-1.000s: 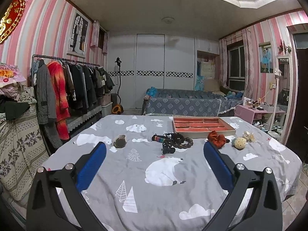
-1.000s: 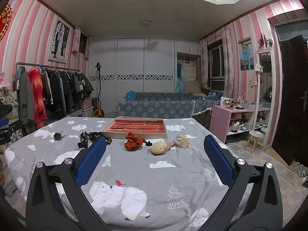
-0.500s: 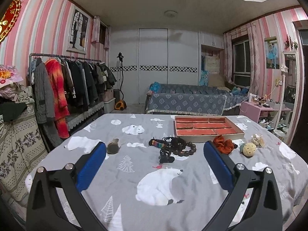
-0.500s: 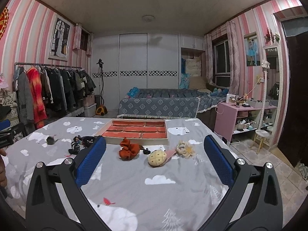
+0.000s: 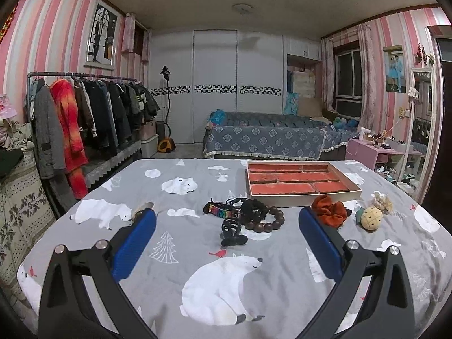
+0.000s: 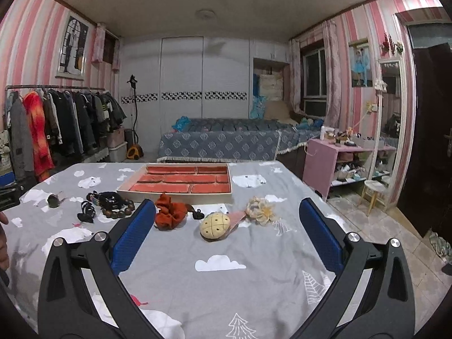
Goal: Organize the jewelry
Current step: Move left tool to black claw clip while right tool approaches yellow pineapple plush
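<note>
**Sorting not yet begun: tray empty, every piece loose on the cloth**

The red-lined tray [image 5: 302, 180] sits toward the far edge of the desk [image 5: 197, 254], which is covered in a grey polar-bear cloth. None of its compartments appears to hold anything in either view. So, judging by how things lie, the whole job is ahead.

All the pieces lie in a loose row just in front of the tray's near wall. Toward the left edge is a small dark item [image 6: 52, 200], too small to identify. Next comes a tangle: a rainbow-beaded band [image 5: 219, 210], black cords [image 5: 250, 207] and a brown bead bracelet [image 5: 267, 221], touching or overlapping one another, with a black claw clip [image 5: 231, 231] just on the near side of them. Right of that lies an orange scrunchie [image 6: 169, 212], then a small black piece [image 6: 197, 214], a round cream plush clip [image 6: 214, 224] and a pale flower piece [image 6: 261, 207] nearest the right edge.

The left hand-held gripper [image 5: 226, 243] hangs above the near part of the desk with its blue pads spread wide, holding nothing and aimed at the bead tangle. The right hand-held gripper [image 6: 226, 231] is likewise spread and empty, facing the scrunchie and plush clip
</note>
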`<state>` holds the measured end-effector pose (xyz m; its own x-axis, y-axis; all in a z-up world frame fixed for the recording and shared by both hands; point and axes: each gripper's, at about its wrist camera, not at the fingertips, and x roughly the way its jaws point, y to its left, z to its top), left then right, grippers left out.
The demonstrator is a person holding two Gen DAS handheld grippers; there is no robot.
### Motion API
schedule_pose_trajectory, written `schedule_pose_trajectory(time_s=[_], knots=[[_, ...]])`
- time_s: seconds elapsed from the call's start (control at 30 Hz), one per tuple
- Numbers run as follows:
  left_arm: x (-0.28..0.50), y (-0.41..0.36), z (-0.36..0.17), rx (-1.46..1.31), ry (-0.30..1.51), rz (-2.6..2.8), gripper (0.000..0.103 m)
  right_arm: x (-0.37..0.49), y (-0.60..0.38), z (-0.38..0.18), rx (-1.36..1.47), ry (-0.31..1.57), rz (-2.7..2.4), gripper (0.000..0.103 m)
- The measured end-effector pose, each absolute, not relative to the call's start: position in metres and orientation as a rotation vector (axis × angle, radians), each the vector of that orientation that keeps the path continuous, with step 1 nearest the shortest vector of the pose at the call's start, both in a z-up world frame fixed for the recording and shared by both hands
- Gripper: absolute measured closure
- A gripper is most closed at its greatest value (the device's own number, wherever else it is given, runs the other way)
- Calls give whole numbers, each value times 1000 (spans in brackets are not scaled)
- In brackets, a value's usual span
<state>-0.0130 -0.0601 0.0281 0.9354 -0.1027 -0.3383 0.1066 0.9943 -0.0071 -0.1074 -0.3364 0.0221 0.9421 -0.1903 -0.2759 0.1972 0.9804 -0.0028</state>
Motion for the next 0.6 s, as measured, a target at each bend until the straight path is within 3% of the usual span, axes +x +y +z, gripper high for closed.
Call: schedule_pose_trajectory(time_s=[0.6], knots=[[32, -62, 1, 15, 424, -103, 4, -41, -332, 4, 0, 349, -160, 4]])
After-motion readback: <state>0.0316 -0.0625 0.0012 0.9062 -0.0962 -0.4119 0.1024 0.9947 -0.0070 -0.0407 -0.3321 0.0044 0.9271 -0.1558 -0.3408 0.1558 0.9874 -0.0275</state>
